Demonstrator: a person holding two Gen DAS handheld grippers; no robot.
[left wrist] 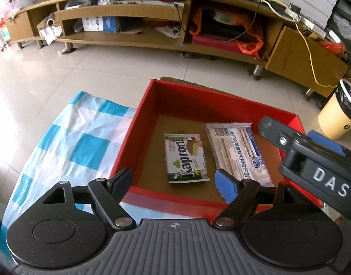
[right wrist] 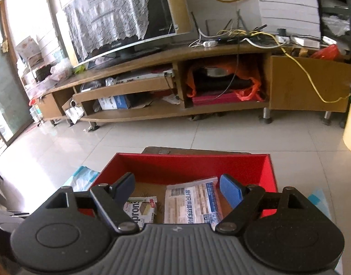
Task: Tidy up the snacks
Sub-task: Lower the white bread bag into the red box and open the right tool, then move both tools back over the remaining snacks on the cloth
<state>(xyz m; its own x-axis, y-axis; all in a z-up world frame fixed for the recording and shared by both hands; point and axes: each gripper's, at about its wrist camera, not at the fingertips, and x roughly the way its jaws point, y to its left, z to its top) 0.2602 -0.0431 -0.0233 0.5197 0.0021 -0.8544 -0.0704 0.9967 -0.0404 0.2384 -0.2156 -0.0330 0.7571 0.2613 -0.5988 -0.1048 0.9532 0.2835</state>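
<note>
Snacks: wafer pack and white packet lie flat, side by side, in red box.
Left gripper: fingers spread, empty.
Right gripper: fingers spread, empty, above box.

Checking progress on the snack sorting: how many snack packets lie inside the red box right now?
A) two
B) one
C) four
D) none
A: the red box holds the green-and-white wafer packet and, beside it, the white printed packet, both flat on its cardboard floor.
</note>
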